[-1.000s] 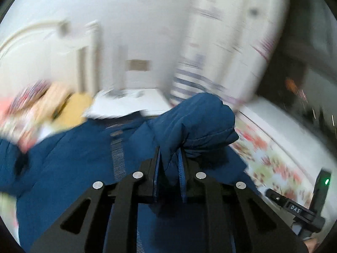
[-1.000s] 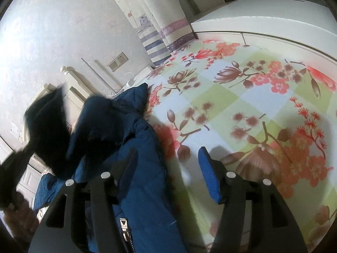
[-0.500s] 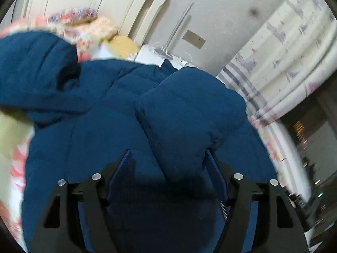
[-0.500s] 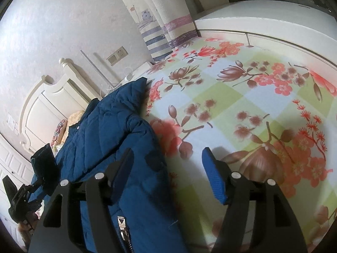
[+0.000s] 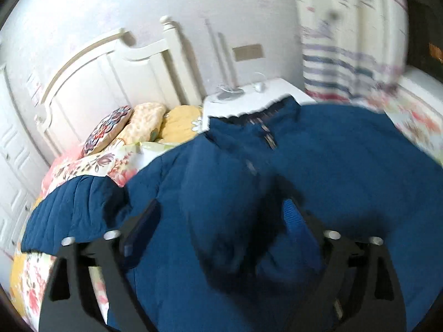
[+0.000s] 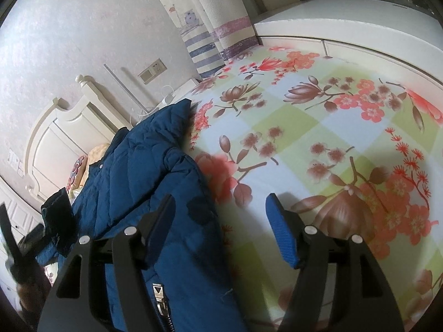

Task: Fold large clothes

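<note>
Blue padded jacket (image 5: 318,166) lies spread on the bed, over the floral bedsheet (image 6: 318,138); in the right wrist view it occupies the left side of the sheet, zipper pull (image 6: 160,300) near the lower edge. No container in either view; the bed is the only bearing surface, with pillows (image 5: 144,127) stacked against the white headboard (image 5: 110,74) and a white nightstand (image 5: 249,99) just beyond the jacket's collar. Left gripper (image 5: 218,218): jaws apart, a bulge of jacket fabric between them, pads not pressing on it. A second ago these jaws were clamped on a raised fold of the jacket; they have since sprung open, then eased in slightly, and the fold now lies down on the garment. Left view is motion-blurred. Right gripper (image 6: 221,218): jaws apart, left finger over the jacket's edge, right finger over bare sheet, nothing pinched; slightly wider than a second ago, otherwise same framing. Striped curtain (image 6: 210,27) hangs behind.
</note>
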